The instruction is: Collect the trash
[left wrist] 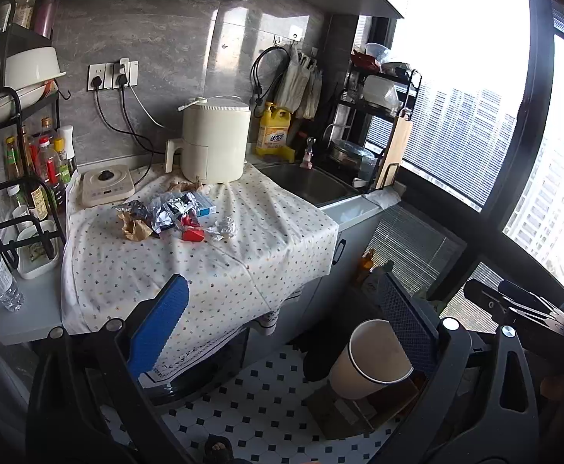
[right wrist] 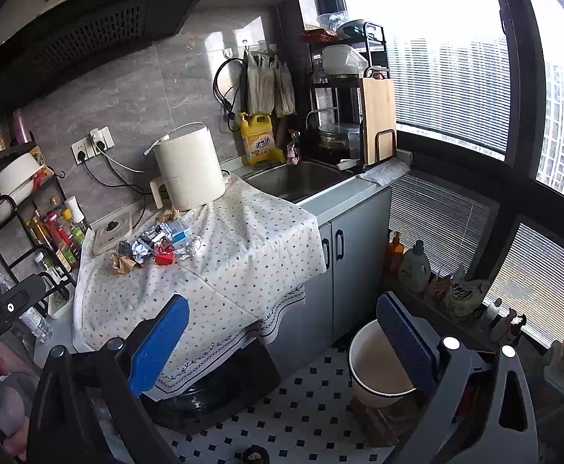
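Left wrist view: trash pile (left wrist: 167,214) sits untouched mid-bench on the dotted cloth (left wrist: 204,266), in front of the air fryer (left wrist: 214,143). It holds crumpled foil wrappers, brown paper, a red scrap (left wrist: 193,235), a blue-white carton (left wrist: 204,205) and a foil ball (left wrist: 225,227).

Left gripper (left wrist: 278,328) has its fingers spread wide and holds nothing; it is well short of the pile. Right gripper (right wrist: 282,342) is likewise apart and empty, also held back off the bench edge.

Bin (right wrist: 378,363) on the floor by the cabinet looks empty as far as its visible inside shows; a gripper finger hides part of it.

Judgement: the task is at zero or near it. Nothing is collected and every piece is left to move. The pieces are tangled, so picks will likely go one by one.
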Demonstrator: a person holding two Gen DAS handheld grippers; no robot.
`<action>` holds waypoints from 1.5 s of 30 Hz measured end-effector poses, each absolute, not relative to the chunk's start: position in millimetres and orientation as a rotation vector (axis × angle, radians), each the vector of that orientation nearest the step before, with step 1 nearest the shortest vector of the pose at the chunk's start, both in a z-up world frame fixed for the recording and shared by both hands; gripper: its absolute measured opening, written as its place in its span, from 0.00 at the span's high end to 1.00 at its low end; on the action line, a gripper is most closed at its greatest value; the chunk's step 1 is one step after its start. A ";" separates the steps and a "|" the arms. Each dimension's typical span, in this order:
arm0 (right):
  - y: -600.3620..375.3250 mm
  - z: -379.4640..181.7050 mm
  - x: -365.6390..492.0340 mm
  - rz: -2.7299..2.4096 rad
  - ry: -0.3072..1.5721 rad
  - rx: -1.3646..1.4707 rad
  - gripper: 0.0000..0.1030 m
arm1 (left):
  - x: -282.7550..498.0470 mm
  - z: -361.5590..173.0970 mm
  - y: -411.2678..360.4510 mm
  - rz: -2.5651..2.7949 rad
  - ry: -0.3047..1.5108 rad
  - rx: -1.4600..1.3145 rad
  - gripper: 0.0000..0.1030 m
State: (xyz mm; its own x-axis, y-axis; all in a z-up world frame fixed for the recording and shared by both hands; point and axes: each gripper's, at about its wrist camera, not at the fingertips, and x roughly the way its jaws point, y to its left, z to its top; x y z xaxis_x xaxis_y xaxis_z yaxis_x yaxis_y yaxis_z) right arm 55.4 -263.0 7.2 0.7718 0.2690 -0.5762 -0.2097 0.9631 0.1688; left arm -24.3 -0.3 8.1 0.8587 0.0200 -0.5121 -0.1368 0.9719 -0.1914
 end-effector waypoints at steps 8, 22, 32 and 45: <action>-235.9 -6.0 87.3 0.259 0.665 0.065 0.07 | 3.8 -12.5 31.0 0.117 0.576 -0.261 0.06; -123.5 -38.0 206.6 0.416 0.722 -0.021 0.07 | 98.8 -69.2 136.0 0.153 0.615 -0.383 0.07; -42.0 -79.3 299.5 0.542 0.831 -0.047 0.16 | 180.3 -111.6 212.4 0.215 0.679 -0.485 0.39; 32.6 -134.7 370.2 0.615 0.949 -0.026 0.23 | 262.9 -161.7 279.2 0.237 0.777 -0.515 0.63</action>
State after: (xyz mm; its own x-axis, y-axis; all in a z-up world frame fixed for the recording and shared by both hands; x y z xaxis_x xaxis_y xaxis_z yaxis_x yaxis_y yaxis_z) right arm 370.2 32.6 -134.7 0.4265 0.4806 -0.7662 -0.5028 0.8302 0.2409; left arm 262.9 279.2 -161.7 0.6947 0.0166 -0.7191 -0.3869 0.8514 -0.3541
